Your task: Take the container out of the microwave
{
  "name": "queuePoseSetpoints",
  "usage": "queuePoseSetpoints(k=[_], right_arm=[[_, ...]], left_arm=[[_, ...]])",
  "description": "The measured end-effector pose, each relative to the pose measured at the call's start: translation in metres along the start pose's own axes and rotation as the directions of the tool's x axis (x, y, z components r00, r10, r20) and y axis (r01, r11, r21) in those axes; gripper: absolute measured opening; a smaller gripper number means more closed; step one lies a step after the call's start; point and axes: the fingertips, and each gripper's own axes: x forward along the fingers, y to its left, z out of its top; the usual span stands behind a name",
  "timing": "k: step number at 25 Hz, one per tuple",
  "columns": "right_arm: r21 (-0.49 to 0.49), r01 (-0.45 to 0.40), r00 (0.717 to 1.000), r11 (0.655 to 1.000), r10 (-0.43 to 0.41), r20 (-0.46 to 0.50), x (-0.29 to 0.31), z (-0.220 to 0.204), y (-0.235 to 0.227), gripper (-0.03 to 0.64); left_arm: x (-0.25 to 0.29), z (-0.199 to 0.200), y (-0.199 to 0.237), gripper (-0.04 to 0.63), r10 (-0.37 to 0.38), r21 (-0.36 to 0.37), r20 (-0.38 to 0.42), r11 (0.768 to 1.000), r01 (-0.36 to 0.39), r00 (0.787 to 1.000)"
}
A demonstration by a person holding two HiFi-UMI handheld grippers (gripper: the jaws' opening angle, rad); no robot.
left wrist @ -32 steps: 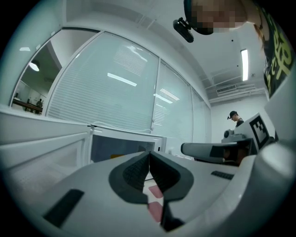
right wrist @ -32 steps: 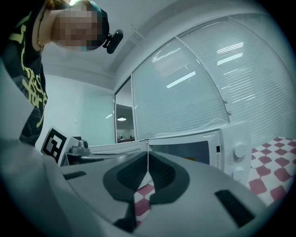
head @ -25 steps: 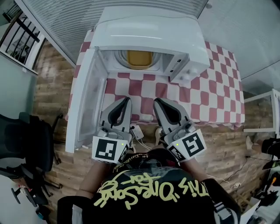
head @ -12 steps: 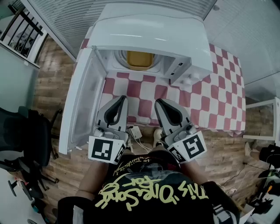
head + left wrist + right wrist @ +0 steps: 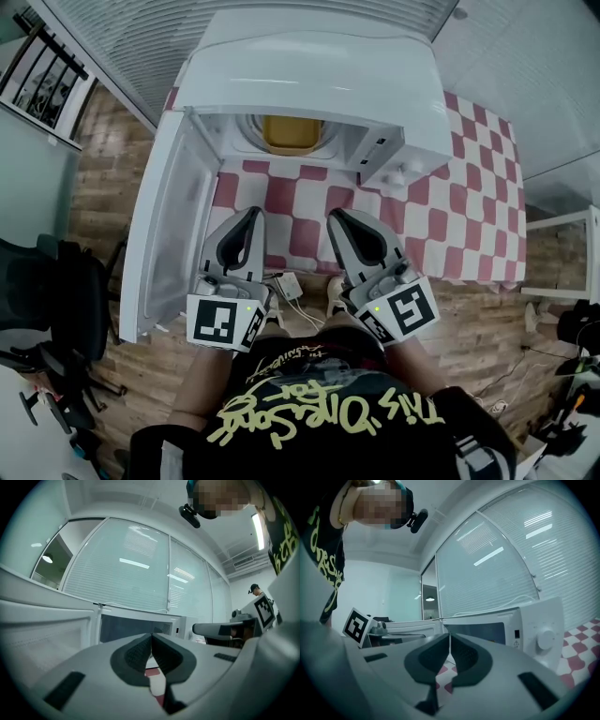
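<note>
- Room first: wood-plank floor, slatted blinds behind the microwave, and under it a worktop with a red-and-white checked cloth.
- What changed over the last second? Honestly, not much. The microwave's door was already swung wide to the microwave's left side, and it's the same now. The view has drifted a bit, so the microwave's top edge hides more of the cavity than before.
- Both tools have stayed in front of the microwave, over the cloth and short of the opening.
- The left hand-held gripper is closed with nothing in it, pads pressed together. The right hand-held gripper is the same, closed and empty.
- The container still sits inside the microwave, about mid-cavity, untouched.
- My read: the door part is done and the reach-in hasn't started. The jaws would need to open before either tool can take hold.
- Materials: the microwave is a glossy white box with rounded corners, with a round white dial on the panel right of the opening.
- The container is mustard yellow and smooth, probably plastic, a rounded rectangle with a rim. Only its front part shows, so I can't tell if it has a lid.
- The jaws are pale grey hard shells tapering to a point, with dark ribbed pads. The cloth lies flat.
</note>
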Motion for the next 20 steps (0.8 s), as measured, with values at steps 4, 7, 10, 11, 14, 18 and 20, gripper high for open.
queuePoseSetpoints(k=[4, 7, 10, 11, 14, 18, 20], right_arm=[[0.011, -0.004, 1.0, 1.0, 0.005, -0.013, 0.003, -0.005, -0.004, 0.012], [0.016, 0.001, 1.0, 1.0, 0.0, -0.015, 0.007, -0.007, -0.009, 0.012], [0.015, -0.003, 1.0, 1.0, 0.003, -0.022, 0.011, -0.01, -0.013, 0.014], [0.013, -0.005, 1.0, 1.0, 0.005, -0.022, 0.012, -0.011, -0.014, 0.014], [0.005, -0.009, 1.0, 1.0, 0.009, -0.019, 0.016, -0.012, -0.015, 0.017], [0.007, -0.037, 0.999, 0.999, 0.037, -0.032, 0.023, -0.019, -0.019, 0.092], [0.009, -0.031, 0.999, 0.999, 0.032, -0.043, 0.026, -0.022, -0.024, 0.098]], left_arm=[[0.004, -0.005, 0.001, 0.009, 0.005, -0.005, -0.005, 1.0, -0.005, 1.0], [0.009, -0.008, 0.005, 0.009, 0.011, -0.012, -0.02, 1.0, -0.011, 1.0], [0.014, -0.008, 0.008, 0.011, 0.018, -0.015, -0.016, 1.0, -0.018, 1.0], [0.015, -0.007, 0.009, 0.009, 0.021, -0.011, -0.01, 1.0, -0.021, 1.0], [0.019, -0.006, 0.012, 0.011, 0.025, 0.001, -0.005, 1.0, -0.025, 1.0], [0.023, -0.01, 0.015, 0.011, 0.023, 0.005, -0.008, 1.0, -0.023, 1.0], [0.024, -0.013, 0.019, 0.011, 0.031, 0.005, -0.014, 1.0, -0.031, 0.999]])
